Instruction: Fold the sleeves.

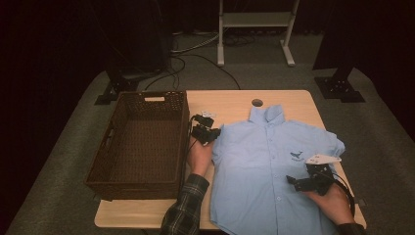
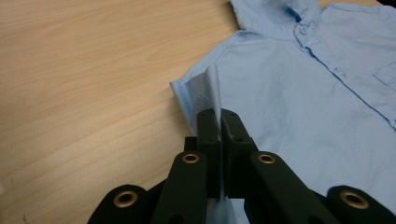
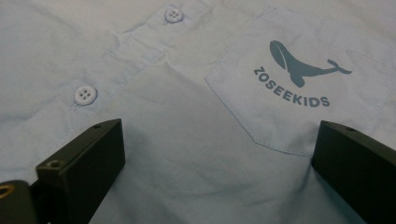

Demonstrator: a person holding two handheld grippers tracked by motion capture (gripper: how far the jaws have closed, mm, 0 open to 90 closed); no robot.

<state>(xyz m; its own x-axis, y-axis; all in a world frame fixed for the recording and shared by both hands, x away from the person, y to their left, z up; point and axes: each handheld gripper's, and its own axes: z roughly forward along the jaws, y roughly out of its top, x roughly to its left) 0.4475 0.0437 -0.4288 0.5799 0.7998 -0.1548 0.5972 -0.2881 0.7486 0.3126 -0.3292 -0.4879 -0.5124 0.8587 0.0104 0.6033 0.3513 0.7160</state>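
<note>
The light blue shirt (image 1: pixel 274 166) lies face up and spread flat on the wooden counter (image 1: pixel 230 103), buttoned, collar away from the person, which suits folding it. The left tool (image 2: pixel 219 122) is clamped on the edge of the shirt's sleeve (image 2: pixel 205 91), the cloth pinched thin between its jaws and lifted a little, probably so that side can be turned inward. The right tool (image 3: pixel 217 154) hangs with its jaws wide apart over the chest by the whale pocket (image 3: pixel 299 88), gripping nothing; the brown basket (image 1: pixel 142 142) stands just left of the shirt, likely to receive it.
</note>
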